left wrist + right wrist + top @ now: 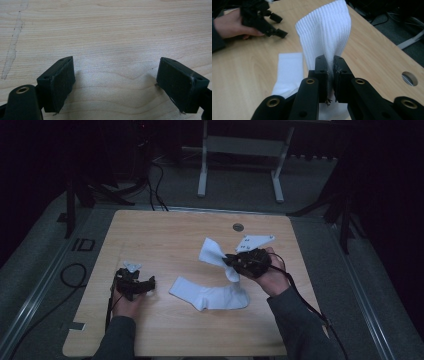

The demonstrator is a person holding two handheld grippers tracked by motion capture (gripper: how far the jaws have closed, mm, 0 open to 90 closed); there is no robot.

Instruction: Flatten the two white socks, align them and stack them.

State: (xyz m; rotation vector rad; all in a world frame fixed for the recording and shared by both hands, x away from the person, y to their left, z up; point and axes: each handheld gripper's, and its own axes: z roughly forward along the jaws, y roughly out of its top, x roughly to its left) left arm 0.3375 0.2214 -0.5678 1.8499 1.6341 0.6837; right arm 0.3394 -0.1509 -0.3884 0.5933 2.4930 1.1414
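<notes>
A person sat at the near edge of a pale wooden table in a dim room, a black claw in each hand. The right gripper had its jaws pressed together on a white sock, pinching the ribbed fabric so that part of it rose off the wood and fanned out toward ten o'clock from the claw. In the right gripper view the same sock stood up like a flag from between the closed jaws of the right gripper, its ribbing plain to see.

A second sock lay flat on the table at about six o'clock from the lifted one, its open end pointing toward nine o'clock. Whether the two pieces touched under the claw I could not tell.

The left gripper sat low at roughly nine o'clock from the flat sock, near it but apart. In the left gripper view, the left gripper had its jaws spread wide with bare wood grain between them. A round hole sat in the tabletop toward the far edge, at twelve o'clock from the right hand.
</notes>
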